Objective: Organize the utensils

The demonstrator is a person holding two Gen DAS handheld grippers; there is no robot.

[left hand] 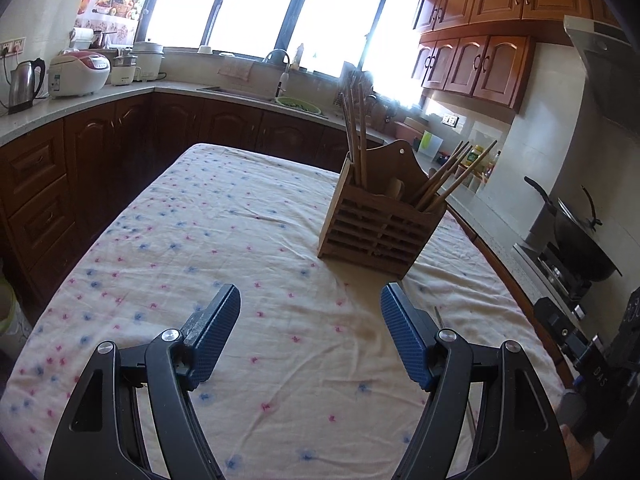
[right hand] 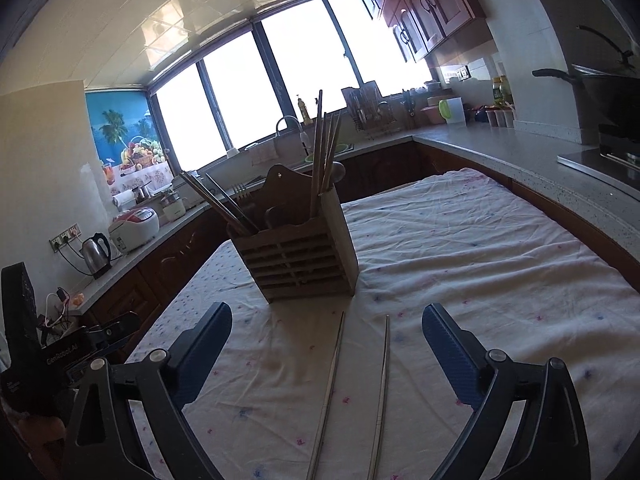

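bench cloth (left hand: 248, 216): cream, scattered pink and blue flower specks
utensil holder (left hand: 380, 224): light brown slatted wood
chopsticks (right hand: 384, 392): pale silvery pair on cloth
left gripper (left hand: 310, 316): black frame, blue dotted pads
cabinets (left hand: 476, 64): reddish-brown wood

We see the left gripper (left hand: 310, 300) near us, its blue pads (left hand: 404, 334) standing wide apart with only the flowered tablecloth (left hand: 208, 240) between them. Farther on the table, to the right, stands a slatted wooden holder (left hand: 380, 224) with chopsticks (left hand: 358, 132) upright in its left part and others leaning right (left hand: 456, 176)
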